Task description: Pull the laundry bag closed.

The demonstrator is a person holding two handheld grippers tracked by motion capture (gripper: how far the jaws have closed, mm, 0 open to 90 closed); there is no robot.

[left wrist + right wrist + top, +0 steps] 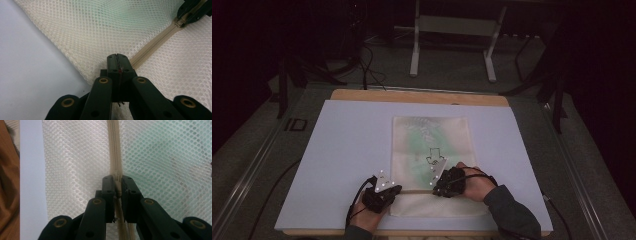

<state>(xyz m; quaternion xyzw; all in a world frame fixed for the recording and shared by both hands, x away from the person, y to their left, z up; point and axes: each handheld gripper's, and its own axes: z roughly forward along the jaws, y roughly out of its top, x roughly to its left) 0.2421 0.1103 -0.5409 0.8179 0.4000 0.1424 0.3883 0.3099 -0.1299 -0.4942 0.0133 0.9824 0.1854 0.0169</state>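
Zipper pull (118, 185) between right jaws

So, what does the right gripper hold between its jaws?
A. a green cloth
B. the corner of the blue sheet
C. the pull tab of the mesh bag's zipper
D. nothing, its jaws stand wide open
C: in the right gripper view, the right gripper has its jaws closed on the beige pull tab, right on the zipper line of the mesh bag.
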